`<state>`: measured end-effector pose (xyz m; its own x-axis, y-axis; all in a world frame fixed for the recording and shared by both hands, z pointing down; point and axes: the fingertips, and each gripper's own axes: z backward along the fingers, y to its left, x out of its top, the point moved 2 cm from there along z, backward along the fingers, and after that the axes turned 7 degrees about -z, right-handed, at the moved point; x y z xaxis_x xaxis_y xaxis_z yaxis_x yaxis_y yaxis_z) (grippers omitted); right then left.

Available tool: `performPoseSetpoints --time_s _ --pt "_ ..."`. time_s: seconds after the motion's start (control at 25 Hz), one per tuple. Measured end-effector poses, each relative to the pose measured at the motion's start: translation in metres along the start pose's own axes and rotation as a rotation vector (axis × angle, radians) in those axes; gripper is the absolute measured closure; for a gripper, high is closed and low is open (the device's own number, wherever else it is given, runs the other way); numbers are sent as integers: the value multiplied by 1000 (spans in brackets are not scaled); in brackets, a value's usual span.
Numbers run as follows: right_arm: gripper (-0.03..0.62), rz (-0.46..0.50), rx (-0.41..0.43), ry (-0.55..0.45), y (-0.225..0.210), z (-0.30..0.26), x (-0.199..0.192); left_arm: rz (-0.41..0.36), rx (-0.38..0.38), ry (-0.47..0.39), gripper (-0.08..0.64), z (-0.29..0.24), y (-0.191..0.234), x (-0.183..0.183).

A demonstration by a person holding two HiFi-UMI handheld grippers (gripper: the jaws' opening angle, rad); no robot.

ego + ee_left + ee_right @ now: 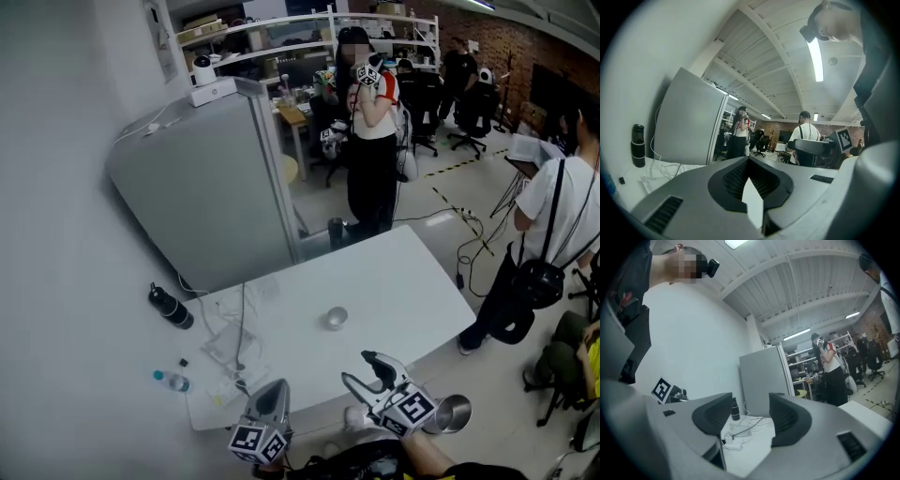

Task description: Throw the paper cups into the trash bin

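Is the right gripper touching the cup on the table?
Apart. The head view shows bare table between the right gripper and the cup; its jaws stand open and empty.

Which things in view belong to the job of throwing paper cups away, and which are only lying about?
Belongs to the job:
- paper cup on the white table
- trash bin beside the right tool
- right tool, open and empty
- left tool, shut

Only lying about:
- black bottle
- small water bottle
- white cables
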<state>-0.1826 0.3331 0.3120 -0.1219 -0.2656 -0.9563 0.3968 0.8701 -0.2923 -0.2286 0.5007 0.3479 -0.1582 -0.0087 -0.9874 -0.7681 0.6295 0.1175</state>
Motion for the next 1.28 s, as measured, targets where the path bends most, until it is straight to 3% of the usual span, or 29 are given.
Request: performPoseSetpoints --time_s 0.16,0.88,1.04,1.28 --pt "276 9 10 17 -21 -13 4 -4 3 -6 558 -24 4 6" --pt "276 13 -4 -1 -105 -32 31 -20 5 7 558 -101 3 21" --pt "276 7 9 16 -117 -30 34 -7 16 -28 558 -113 -3 25" --pt "298 -30 -3 35 -129 -41 29 1 -25 -34 558 -126 1 23"
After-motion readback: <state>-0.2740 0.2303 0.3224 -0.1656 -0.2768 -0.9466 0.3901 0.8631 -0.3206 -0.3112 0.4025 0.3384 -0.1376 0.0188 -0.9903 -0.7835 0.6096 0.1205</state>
